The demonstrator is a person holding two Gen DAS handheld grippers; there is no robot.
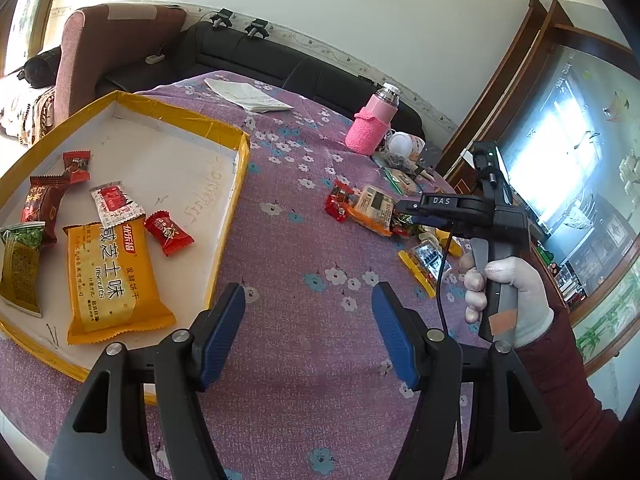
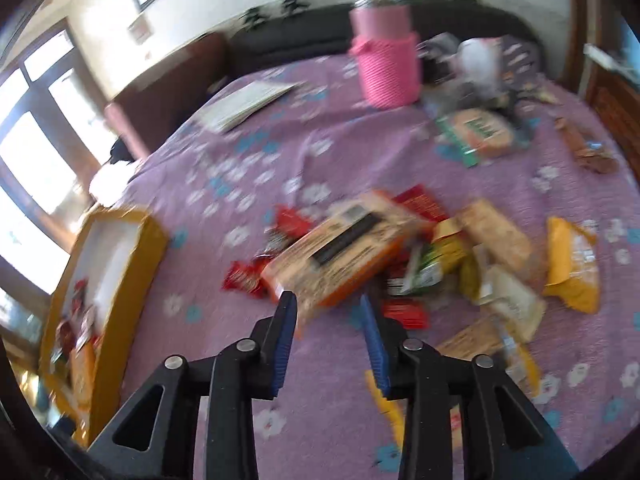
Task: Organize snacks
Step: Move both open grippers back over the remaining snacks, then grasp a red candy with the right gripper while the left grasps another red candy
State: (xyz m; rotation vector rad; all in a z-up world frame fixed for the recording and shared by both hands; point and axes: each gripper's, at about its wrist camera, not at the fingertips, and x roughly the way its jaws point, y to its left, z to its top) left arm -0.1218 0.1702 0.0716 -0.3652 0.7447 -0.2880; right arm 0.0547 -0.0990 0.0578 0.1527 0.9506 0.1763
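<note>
A yellow-rimmed shallow box [image 1: 240,148] lies at the left. It holds an orange biscuit pack [image 1: 108,280], red candies [image 1: 168,232] and a green packet [image 1: 20,264]. My left gripper [image 1: 308,288] is open and empty above the purple cloth, just right of the box. My right gripper [image 2: 326,298] has its blue pads on the near end of another orange biscuit pack [image 2: 340,252] at the edge of a loose snack pile [image 2: 460,264]. In the left wrist view, that right gripper [image 1: 404,212] is held by a white-gloved hand [image 1: 508,292]. The right wrist view is blurred.
A pink bottle in a knitted sleeve [image 1: 372,124] stands at the back of the table. Small clutter lies beside it and a folded paper [image 1: 248,96] lies further left. A black sofa [image 1: 280,60] runs behind the table. A yellow packet [image 2: 572,268] lies at the pile's right.
</note>
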